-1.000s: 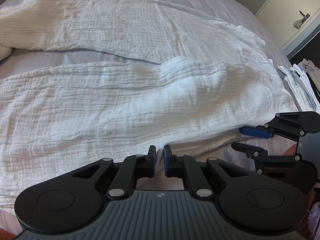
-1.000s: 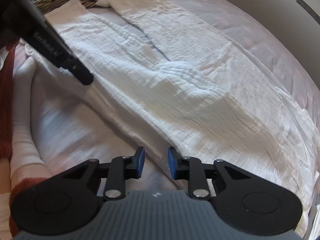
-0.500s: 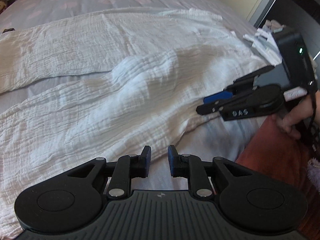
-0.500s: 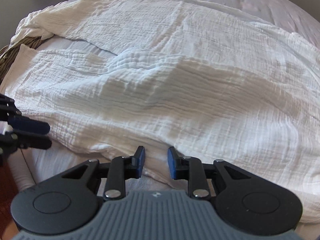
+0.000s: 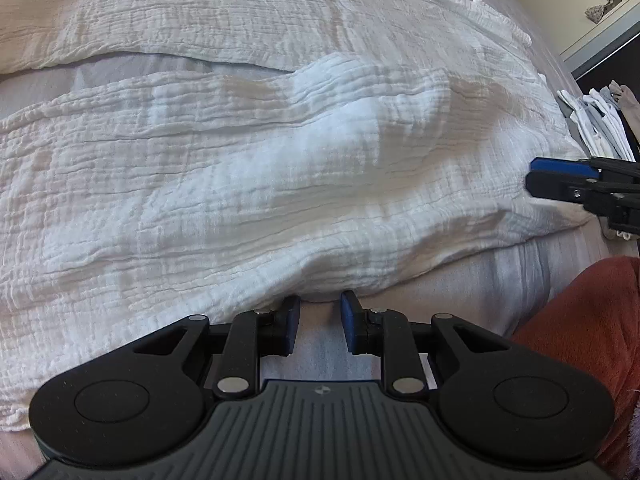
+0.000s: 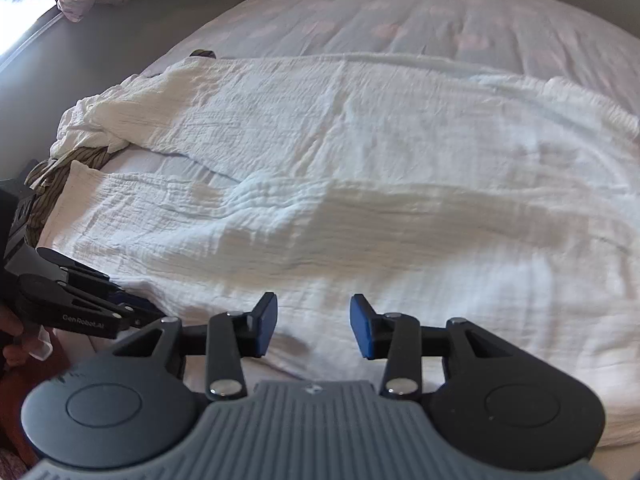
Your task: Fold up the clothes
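With the white trousers [image 5: 280,168] spread flat on the bed [image 6: 400,12], we open both grippers, left [image 5: 316,326] and right [image 6: 313,326], fingers empty at the near hem, judging a two-point pinch comes next.

- The white crinkly cotton trousers [image 5: 248,152] lie spread flat on the pale grey bed [image 6: 400,20].
- The left hand-held gripper [image 5: 316,322] is at the trousers' near edge.
- A stack of folded white and grey clothes [image 5: 592,120] sits past the trousers' right end.
- A striped brown cloth [image 6: 68,172] lies by the left end.
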`<state>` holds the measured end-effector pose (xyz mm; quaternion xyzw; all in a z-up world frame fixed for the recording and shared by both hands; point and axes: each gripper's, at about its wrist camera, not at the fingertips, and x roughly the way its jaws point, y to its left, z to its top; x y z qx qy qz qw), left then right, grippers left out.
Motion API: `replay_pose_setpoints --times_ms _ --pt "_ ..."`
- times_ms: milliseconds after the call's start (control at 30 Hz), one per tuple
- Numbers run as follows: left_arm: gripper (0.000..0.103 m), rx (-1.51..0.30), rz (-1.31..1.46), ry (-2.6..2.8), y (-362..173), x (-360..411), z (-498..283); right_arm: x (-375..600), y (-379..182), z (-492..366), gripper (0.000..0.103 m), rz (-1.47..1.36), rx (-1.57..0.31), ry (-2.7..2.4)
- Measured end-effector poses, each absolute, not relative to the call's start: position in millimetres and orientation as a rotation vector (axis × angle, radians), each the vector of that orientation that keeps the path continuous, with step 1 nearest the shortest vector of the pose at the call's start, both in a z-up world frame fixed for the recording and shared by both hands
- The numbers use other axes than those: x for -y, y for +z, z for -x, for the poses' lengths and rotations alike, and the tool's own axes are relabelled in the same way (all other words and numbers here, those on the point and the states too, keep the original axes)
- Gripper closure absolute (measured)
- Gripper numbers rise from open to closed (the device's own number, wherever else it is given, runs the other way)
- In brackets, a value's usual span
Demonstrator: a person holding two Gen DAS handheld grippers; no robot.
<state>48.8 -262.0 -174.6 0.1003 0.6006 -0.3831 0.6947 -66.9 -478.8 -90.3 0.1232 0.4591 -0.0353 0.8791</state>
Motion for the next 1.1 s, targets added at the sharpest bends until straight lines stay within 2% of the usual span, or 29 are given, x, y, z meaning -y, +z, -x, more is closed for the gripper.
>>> replay_pose_setpoints --times_ms 267,367,500,700,800,967,1100 --pt "0.082 -1.343 -0.203 -0.852 -173.9 261.7 -52.3 569.4 -79.4 149.3 0.061 -0.140 -0.999 -0.319" --pt "0.082 -1.342 -0.204 -0.849 -174.0 264.5 -51.8 596.9 -93.7 187.9 0.066 -0.185 -1.028 -0.414" --pt "0.082 -1.342 -0.195 -0.840 -174.7 265.3 -52.1 611.5 -126.9 222.3 0.067 -0.281 -1.066 -0.454" --pt "0.082 -1.350 -0.188 -0.833 -175.7 265.1 -52.6 604.2 -164.9 216.4 0.067 -0.257 -1.095 -0.449" --pt "0.082 -1.352 -0.182 -0.831 -176.1 264.4 -52.8 606.4 -153.3 207.9 0.072 -0.249 -1.032 -0.436" --pt "0.082 -1.347 -0.188 -0.827 -176.5 266.3 -51.9 616.1 -119.5 183.2 0.072 -0.220 -0.919 -0.423" --pt "0.082 -1.345 -0.183 -0.827 -176.8 265.1 -51.1 633.3 -119.6 148.8 0.071 -0.213 -0.916 -0.432"
